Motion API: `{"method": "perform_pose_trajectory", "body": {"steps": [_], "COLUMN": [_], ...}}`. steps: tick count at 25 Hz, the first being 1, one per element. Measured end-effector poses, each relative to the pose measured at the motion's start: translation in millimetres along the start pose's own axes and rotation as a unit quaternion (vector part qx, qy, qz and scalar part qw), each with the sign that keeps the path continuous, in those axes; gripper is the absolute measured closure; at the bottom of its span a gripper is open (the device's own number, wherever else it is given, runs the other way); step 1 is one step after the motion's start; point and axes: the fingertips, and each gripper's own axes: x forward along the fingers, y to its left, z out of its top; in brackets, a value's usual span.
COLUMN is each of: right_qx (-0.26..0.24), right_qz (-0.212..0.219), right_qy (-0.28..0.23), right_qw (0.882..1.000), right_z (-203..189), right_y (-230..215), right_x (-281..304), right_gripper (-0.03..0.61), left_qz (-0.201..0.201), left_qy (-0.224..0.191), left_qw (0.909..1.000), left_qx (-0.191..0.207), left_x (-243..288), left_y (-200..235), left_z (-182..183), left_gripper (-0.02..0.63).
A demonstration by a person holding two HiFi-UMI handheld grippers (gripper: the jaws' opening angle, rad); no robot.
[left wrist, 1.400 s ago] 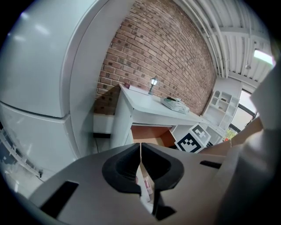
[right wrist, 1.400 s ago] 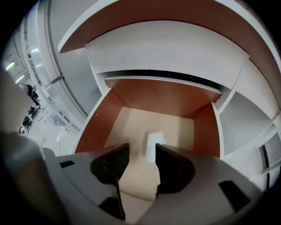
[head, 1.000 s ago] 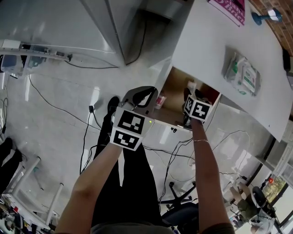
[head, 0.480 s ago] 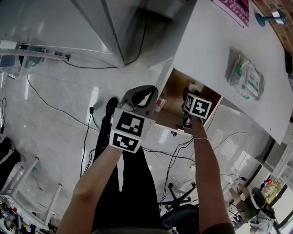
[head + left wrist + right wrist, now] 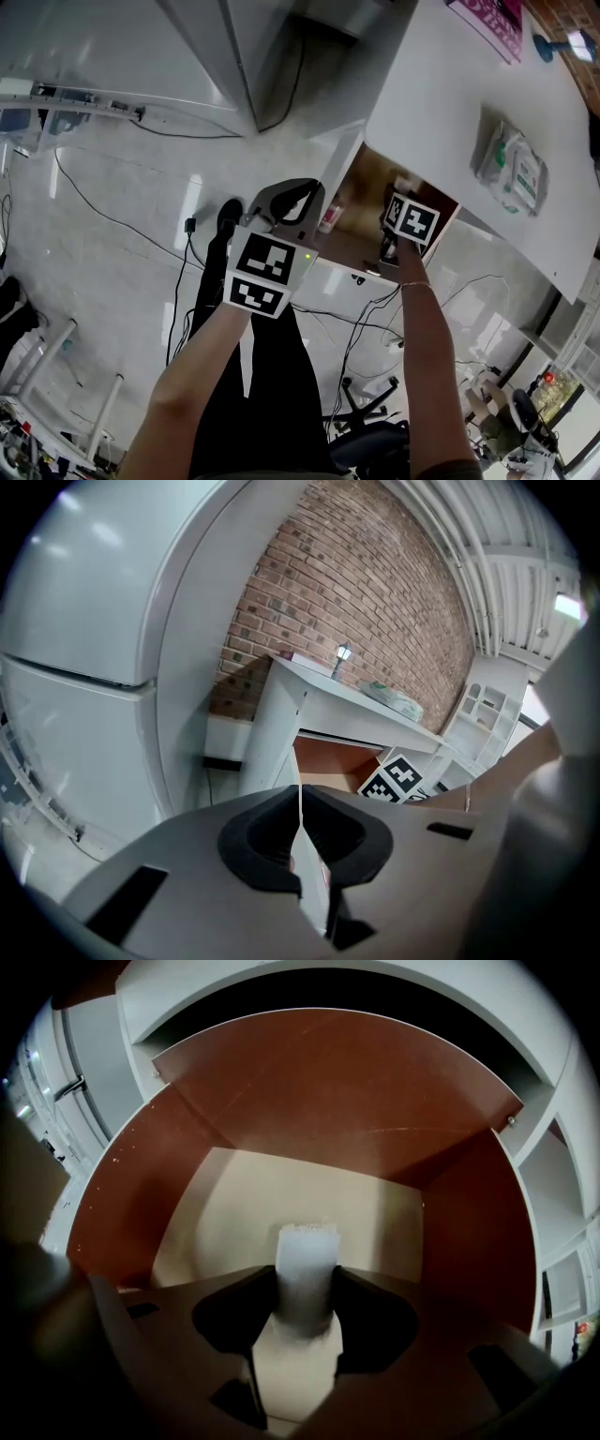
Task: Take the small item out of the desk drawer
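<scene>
Where the right gripper (image 5: pixel 305 1299) reaches down into the drawer (image 5: pixel 309 1082), its jaws have just been closing and now stand fairly wide, with both dark pads against the sides of a small white bottle (image 5: pixel 305 1258). The bottle stands upright on the drawer's pale floor, its rough-topped cap above the pads. Its lower body is partly hidden behind the jaw bodies, and no label can be made out. Reddish-brown walls ring the drawer, and the back recess under the desk is black.

The left gripper (image 5: pixel 300 841) has its jaws drawn together to a thin slit. A narrow white edge (image 5: pixel 314 892) shows in that slit, with a faint pink patch beside it. I cannot tell whether the pads pinch it or it only lies behind.

From the head view, the right gripper's tips are hidden inside the open drawer, and only its marker cube (image 5: pixel 411 220) and the forearm show. The left gripper sits beside the drawer's left corner. A small pinkish thing (image 5: pixel 328 217) near it is too small to identify. On the white desk (image 5: pixel 441 84) lies a soft packet (image 5: pixel 511 169), its print unreadable. Further items at the far edge of the desk are cut off by the frame.
</scene>
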Motion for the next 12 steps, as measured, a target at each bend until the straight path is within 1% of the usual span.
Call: {"method": "perform_pose_trajectory", "body": {"steps": [7,12], "right_qx": [0.003,-0.002], "right_qz": [-0.001,0.023], "right_qy": [0.002,-0.006], "right_qw": [1.0,1.0], "right_z": [-0.7,-1.1], "right_y": [1.9,17.2], "right_x": [-1.0,-11.5], "right_gripper": [0.392,0.394], "left_qz": [-0.001,-0.006], "left_qy": [0.001,0.001], "left_qw": [1.0,1.0], "left_qx": [0.004,0.006], "left_x": [-0.4,-4.0], "left_y": [-0.2,-4.5], "left_z": [2.3,4.5], "left_gripper": [0.586,0.586]}}
